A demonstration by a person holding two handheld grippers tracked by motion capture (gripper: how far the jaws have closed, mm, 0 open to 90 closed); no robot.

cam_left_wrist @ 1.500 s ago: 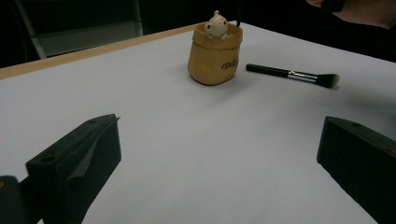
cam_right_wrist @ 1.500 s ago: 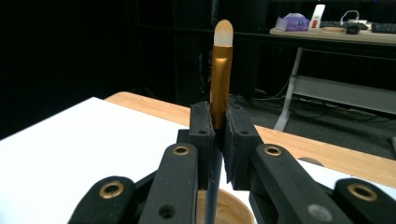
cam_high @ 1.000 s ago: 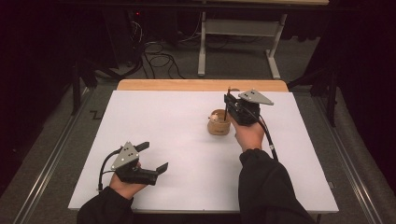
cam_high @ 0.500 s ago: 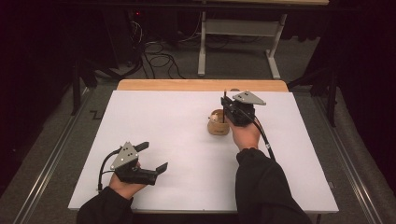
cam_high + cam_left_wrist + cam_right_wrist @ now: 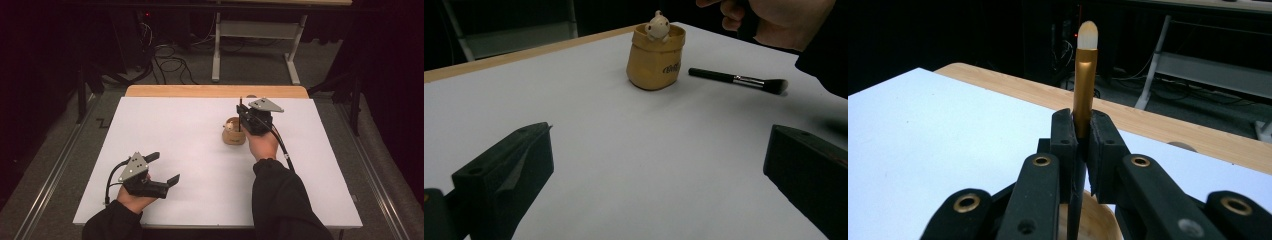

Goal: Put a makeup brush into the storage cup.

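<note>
Left of the tan pot [image 5: 233, 133], well apart over bare white table [image 5: 190, 150], the left gripper [image 5: 162, 172] gapes released, while the right gripper [image 5: 241, 116], just above the pot with its unreadable dark lettering, clenches an upright gold brush [image 5: 1084, 80].

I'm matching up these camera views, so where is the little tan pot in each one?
High view: tan pot right of centre.
Left gripper view: pot at top centre.
Right gripper view: pot's rim at the bottom edge, under the jaws.
Shared landmark: wooden strip at the far edge.
</note>
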